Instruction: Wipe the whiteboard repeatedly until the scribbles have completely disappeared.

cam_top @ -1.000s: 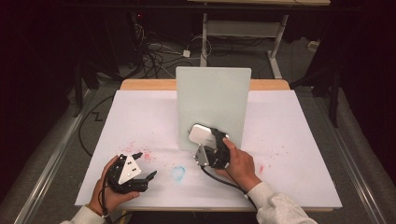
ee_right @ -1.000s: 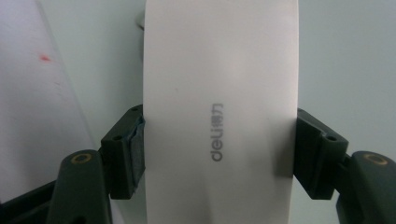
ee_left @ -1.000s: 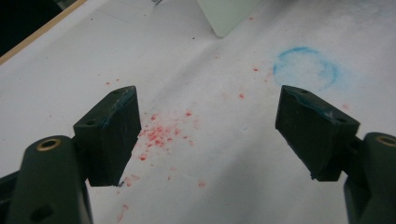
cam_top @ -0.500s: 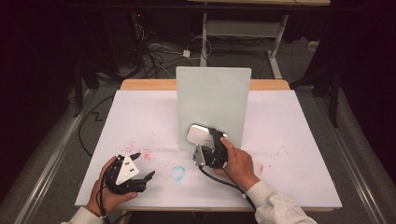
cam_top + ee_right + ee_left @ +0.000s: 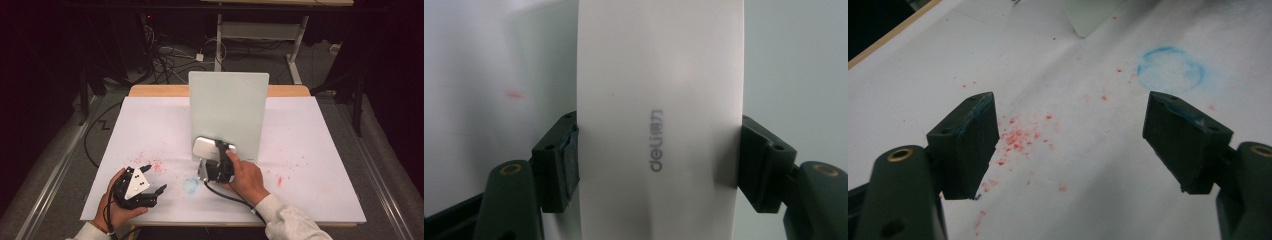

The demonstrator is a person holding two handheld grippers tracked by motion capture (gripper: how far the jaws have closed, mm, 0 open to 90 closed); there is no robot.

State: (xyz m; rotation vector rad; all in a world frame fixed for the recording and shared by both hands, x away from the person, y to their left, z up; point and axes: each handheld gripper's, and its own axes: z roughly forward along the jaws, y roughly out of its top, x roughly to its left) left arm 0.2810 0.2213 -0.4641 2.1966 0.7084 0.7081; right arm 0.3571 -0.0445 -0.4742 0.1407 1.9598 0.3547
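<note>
A pale green board (image 5: 228, 112) stands upright in the middle of the white-covered table (image 5: 320, 170). My right gripper (image 5: 216, 152) is shut on a white eraser (image 5: 207, 148) marked "deli" and holds it against the board's lower left face. In the right gripper view the eraser (image 5: 659, 100) sits squeezed between both jaws of that gripper (image 5: 656, 160), with the board (image 5: 794, 60) behind it. My left gripper (image 5: 155, 178) rests low at the table's front left, open and holding nothing; its jaws stand wide apart (image 5: 1070, 135) over the paper.
Red specks (image 5: 150, 165) lie scattered ahead of the left gripper, and a faint blue ring (image 5: 190, 185) marks the paper between the hands. More red specks (image 5: 280, 179) lie to the right. Cables and table legs (image 5: 295, 55) stand on the floor beyond.
The right gripper has slid the eraser slightly left and down along the board. The left gripper has barely shifted.
</note>
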